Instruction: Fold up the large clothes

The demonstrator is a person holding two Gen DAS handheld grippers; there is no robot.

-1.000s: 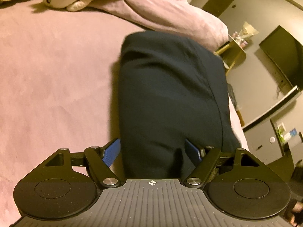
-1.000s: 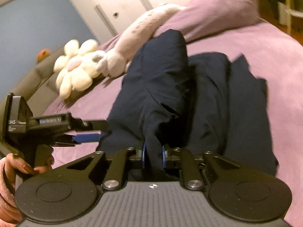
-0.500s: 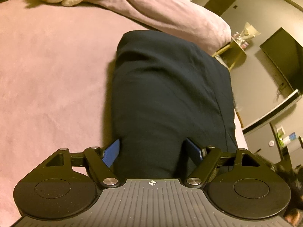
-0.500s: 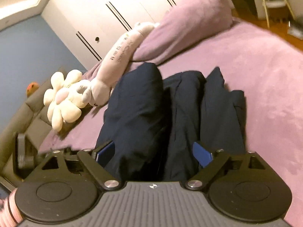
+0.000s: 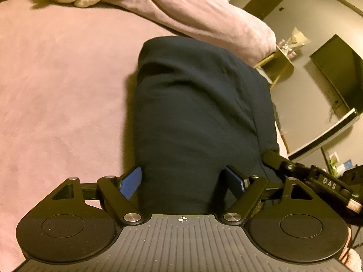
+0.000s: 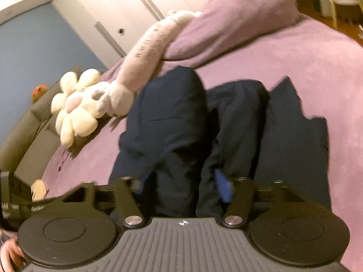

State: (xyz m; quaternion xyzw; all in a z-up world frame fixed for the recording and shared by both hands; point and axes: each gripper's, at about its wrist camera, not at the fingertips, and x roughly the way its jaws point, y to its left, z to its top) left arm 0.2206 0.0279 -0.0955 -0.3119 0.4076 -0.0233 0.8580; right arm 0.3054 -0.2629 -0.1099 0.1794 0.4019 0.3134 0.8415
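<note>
Dark garment (image 5: 199, 117) lies mid-frame on the purple bed (image 5: 56, 79). Left gripper (image 5: 183, 181) gapes around it; the right gripper (image 6: 183, 185) is closing astride folds. Only the right view shows the flower plush (image 6: 74, 111).

Bed (image 5: 56, 86) covered in mauve plush, dark garment (image 5: 199, 117) laid on it between and beyond the fingers, pillow (image 5: 204, 20) past the garment, plush toy (image 6: 95, 99) set left of it

A long plush rabbit (image 6: 149, 45) lies against a purple pillow (image 6: 238, 15), beside a cream flower plush (image 6: 74, 111).
</note>
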